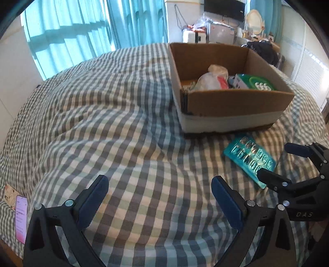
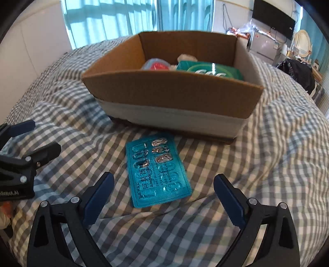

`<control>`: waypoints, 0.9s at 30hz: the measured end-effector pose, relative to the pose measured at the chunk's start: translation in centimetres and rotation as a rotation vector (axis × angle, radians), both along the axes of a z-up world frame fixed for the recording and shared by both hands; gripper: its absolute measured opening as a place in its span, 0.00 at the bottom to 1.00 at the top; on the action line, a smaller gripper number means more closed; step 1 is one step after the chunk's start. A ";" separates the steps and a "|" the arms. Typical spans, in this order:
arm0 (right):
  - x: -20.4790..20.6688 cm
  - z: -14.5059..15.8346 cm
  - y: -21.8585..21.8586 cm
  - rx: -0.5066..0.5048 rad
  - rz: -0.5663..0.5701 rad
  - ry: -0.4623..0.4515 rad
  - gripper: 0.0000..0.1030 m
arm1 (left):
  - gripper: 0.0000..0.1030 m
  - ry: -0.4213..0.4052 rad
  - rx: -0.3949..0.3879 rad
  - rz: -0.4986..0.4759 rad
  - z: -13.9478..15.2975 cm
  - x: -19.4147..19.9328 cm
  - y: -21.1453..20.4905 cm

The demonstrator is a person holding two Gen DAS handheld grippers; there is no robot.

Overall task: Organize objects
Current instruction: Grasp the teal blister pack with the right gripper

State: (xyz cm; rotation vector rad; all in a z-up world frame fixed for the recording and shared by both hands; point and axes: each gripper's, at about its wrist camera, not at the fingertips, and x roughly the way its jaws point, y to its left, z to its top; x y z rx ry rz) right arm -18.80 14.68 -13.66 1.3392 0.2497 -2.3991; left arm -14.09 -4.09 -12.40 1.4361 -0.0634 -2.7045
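Note:
A teal blister pack of pills (image 2: 158,172) lies flat on the checked bedspread, just in front of a cardboard box (image 2: 170,92). The pack also shows in the left wrist view (image 1: 249,157), below the box (image 1: 232,102). The box holds a green packet (image 2: 209,70), a plastic bag with red inside (image 2: 157,65) and other items. My right gripper (image 2: 163,184) is open and empty, its fingers on either side of the pack's near end. It shows at the right in the left wrist view (image 1: 277,160). My left gripper (image 1: 160,187) is open and empty over bare bedspread, left of the pack.
The checked bedspread (image 1: 102,123) is rumpled. A phone with a pink screen (image 1: 21,217) lies at the bed's left edge. Teal curtains (image 1: 82,30) hang behind. A cluttered desk with a monitor (image 1: 224,8) stands at the back right.

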 end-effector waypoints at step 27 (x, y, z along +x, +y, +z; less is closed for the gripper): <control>3.6 -0.2 0.6 0.017 -0.061 0.018 0.70 | 1.00 -0.010 -0.010 0.009 0.7 1.6 0.8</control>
